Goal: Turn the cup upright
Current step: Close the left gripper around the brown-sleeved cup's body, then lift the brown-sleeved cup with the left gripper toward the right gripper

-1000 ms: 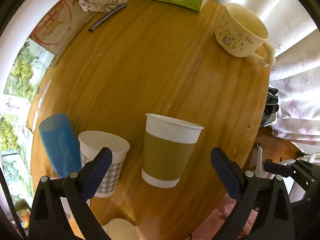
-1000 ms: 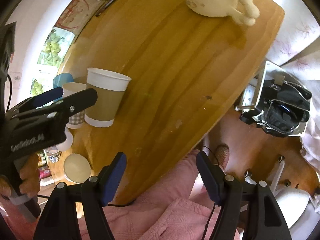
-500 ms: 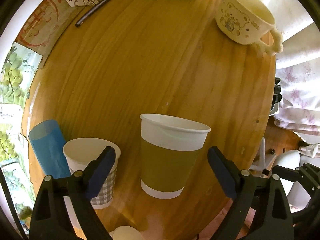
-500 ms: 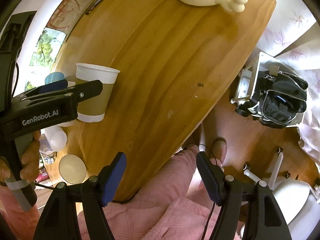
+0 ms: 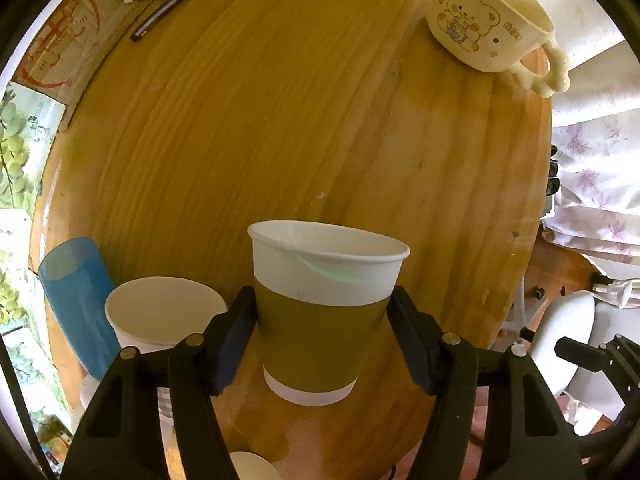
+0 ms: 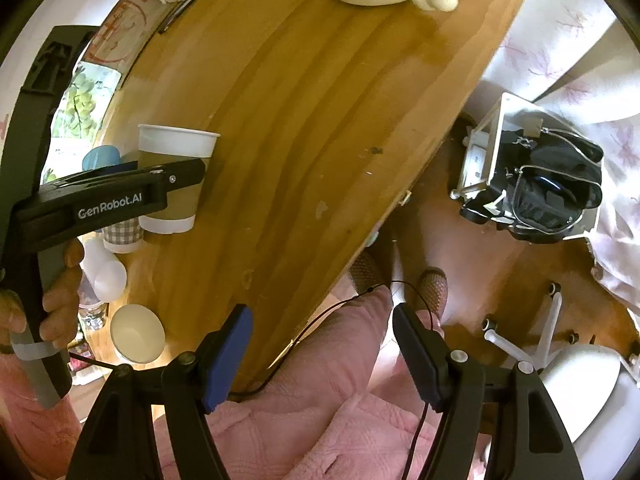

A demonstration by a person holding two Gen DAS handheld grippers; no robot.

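A white paper cup with an olive-green sleeve stands upright, mouth up, on the wooden table. My left gripper has its fingers closed against both sides of the sleeve. The cup also shows in the right wrist view, with the left gripper's finger across it. My right gripper is open and empty, held off the table's near edge above a pink quilted cloth.
A checked paper cup and a blue tumbler stand just left of the green cup. A cream bear mug sits at the far right, a pen far left. A basket and chair base are on the floor.
My left gripper moved forward around the green cup and its fingers closed onto the sleeve. The right gripper drew back a little from the table and stays open.
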